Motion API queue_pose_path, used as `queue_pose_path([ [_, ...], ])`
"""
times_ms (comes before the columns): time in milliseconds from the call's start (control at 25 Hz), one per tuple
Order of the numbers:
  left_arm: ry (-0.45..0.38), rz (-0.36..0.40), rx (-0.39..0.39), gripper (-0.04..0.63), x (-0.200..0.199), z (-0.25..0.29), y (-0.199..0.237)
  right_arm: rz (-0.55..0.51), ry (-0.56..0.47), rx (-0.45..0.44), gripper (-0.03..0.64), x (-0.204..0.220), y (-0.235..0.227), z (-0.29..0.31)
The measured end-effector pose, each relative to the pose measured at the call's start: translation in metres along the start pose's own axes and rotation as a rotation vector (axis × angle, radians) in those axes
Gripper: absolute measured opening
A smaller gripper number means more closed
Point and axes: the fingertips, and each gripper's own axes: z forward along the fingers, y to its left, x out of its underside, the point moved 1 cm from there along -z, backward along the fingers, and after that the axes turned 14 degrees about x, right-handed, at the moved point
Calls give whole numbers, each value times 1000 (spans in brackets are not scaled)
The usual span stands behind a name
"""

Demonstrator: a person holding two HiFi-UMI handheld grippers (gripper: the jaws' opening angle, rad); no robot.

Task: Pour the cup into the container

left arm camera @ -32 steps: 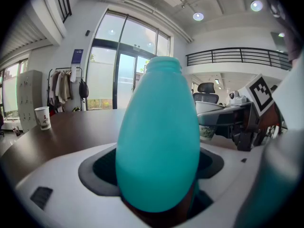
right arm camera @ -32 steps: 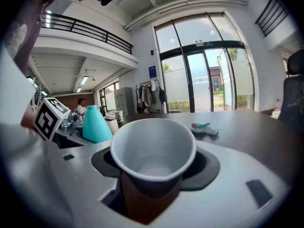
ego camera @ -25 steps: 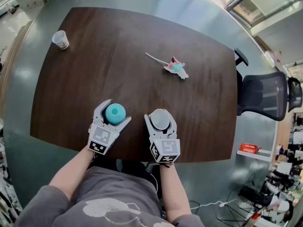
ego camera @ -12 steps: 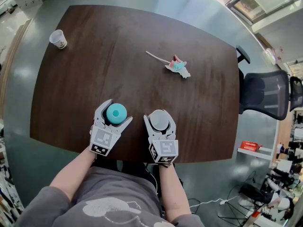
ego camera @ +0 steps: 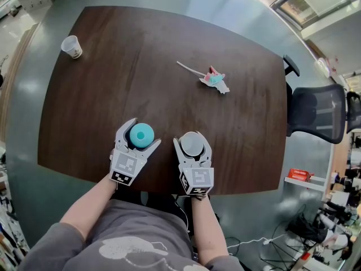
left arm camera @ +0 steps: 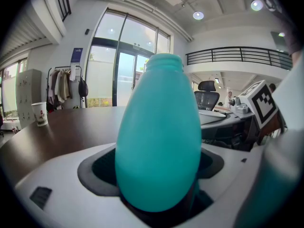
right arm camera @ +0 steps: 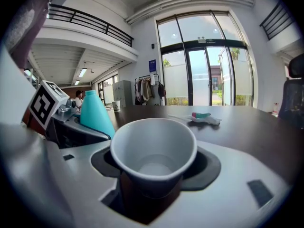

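**Left gripper** point(ego camera: 144, 132): jaws closed against the sides of a teal bottle point(ego camera: 141, 134). The left gripper view shows the bottle point(left arm camera: 159, 141) upright, narrow open neck at the top, seated between the dark pads.

**Right gripper** point(ego camera: 192, 141): jaws clamped on a white paper cup point(ego camera: 192, 144). The cup point(right arm camera: 153, 148) is upright with its mouth open to the camera; the bottom looks pale, and whether it holds anything cannot be told.

**Position:** both grippers are side by side over the near edge of the dark brown table point(ego camera: 169, 44), bottle left of cup, close but apart. Whether either rests on the tabletop cannot be told.

**Other items:**
- a second paper cup point(ego camera: 71, 47) stands at the far left corner;
- a crumpled wrapper point(ego camera: 214, 80), pink and teal, lies towards the far right, well apart from both grippers;
- a black office chair point(ego camera: 316, 114) stands beside the table's right edge.
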Motion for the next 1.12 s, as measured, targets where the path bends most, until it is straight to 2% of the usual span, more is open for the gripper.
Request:
queue_pose_path([
  [480,-2,2,16,430,0,-1,-2,-9,47,-17,310,6,6,3],
  [720,-18,0,13,430,-1,-3,-2,-32,60,-38,394,8,13,5],
  [920,-44,22,-18,477,-4,-10,-2,-57,103,-45,423,14,12,3],
  [1040,-40,54,-8,479,-3,-13,-9,-60,100,-39,423,13,9,-1],
  [1120,-37,49,-4,479,0,-18,-13,-65,96,-38,423,13,9,-5],
])
